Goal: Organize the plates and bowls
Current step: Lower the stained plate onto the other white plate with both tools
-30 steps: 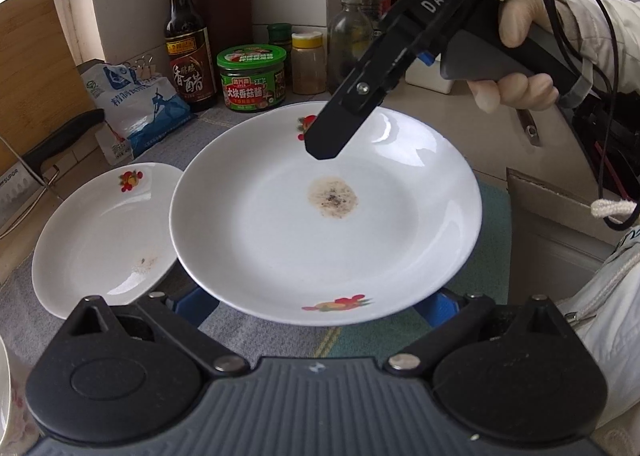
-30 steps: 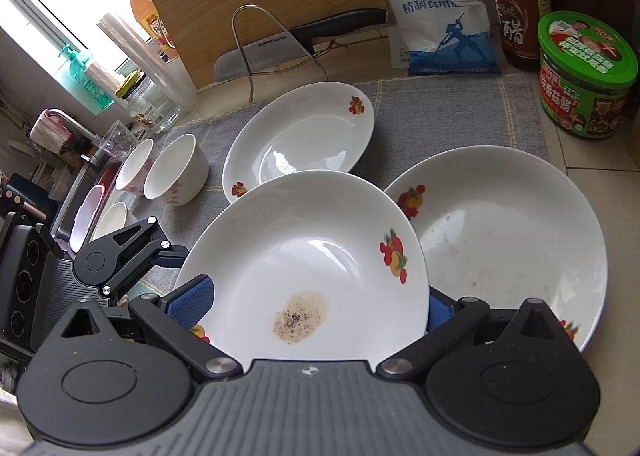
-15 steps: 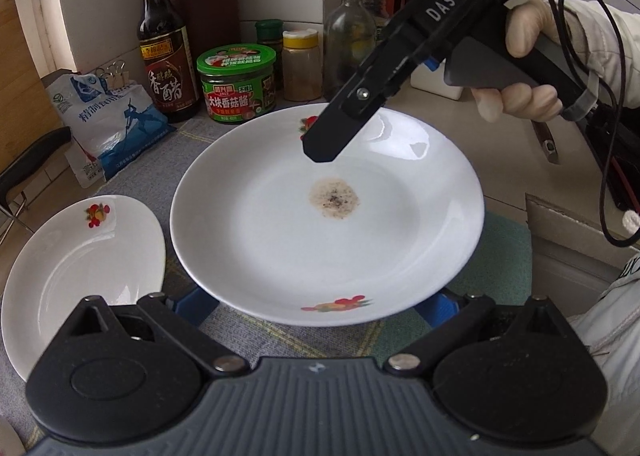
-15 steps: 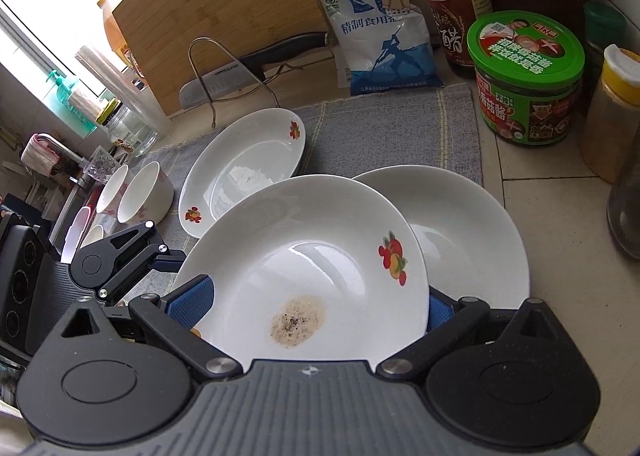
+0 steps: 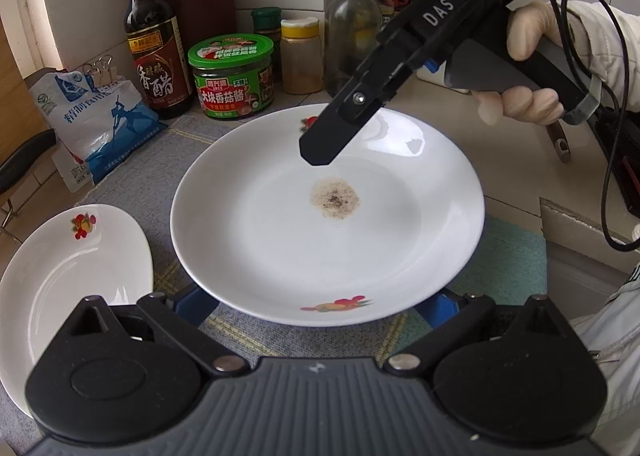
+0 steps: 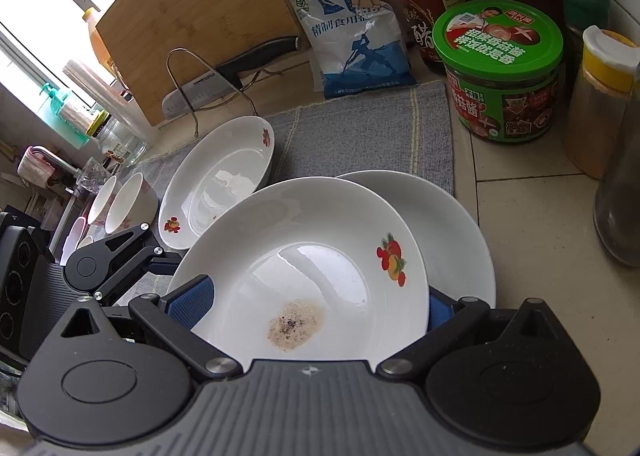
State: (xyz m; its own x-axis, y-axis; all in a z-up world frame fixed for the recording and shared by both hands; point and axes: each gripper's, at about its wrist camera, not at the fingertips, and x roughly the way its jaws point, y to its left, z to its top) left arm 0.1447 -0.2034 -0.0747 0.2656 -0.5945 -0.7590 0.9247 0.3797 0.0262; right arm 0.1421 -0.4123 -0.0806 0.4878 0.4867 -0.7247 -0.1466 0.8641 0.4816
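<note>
A white plate with a brown stain (image 5: 328,224) is held between both grippers above the counter; it also shows in the right wrist view (image 6: 308,280). My left gripper (image 5: 316,304) grips its near rim from the left side. My right gripper (image 6: 320,304) grips the opposite rim, and one of its fingers (image 5: 340,128) lies over the plate. Another white plate (image 6: 448,232) lies directly under the held one. A third plate (image 6: 220,180) lies on the grey mat (image 6: 360,128), and it also shows in the left wrist view (image 5: 68,280). Bowls (image 6: 128,204) stand further left.
A green-lidded jar (image 6: 500,72), a vinegar bottle (image 5: 154,36), a yellow-capped spice jar (image 6: 600,96), a glass bottle (image 5: 352,28) and a salt bag (image 6: 356,40) line the back wall. A cutting board (image 6: 200,20) and a knife (image 6: 228,76) stand at the back left.
Both grippers have carried the stained plate to the right, over the plate lying under it. The jars and bottles at the wall have come nearer, and the plate on the mat has fallen behind to the left.
</note>
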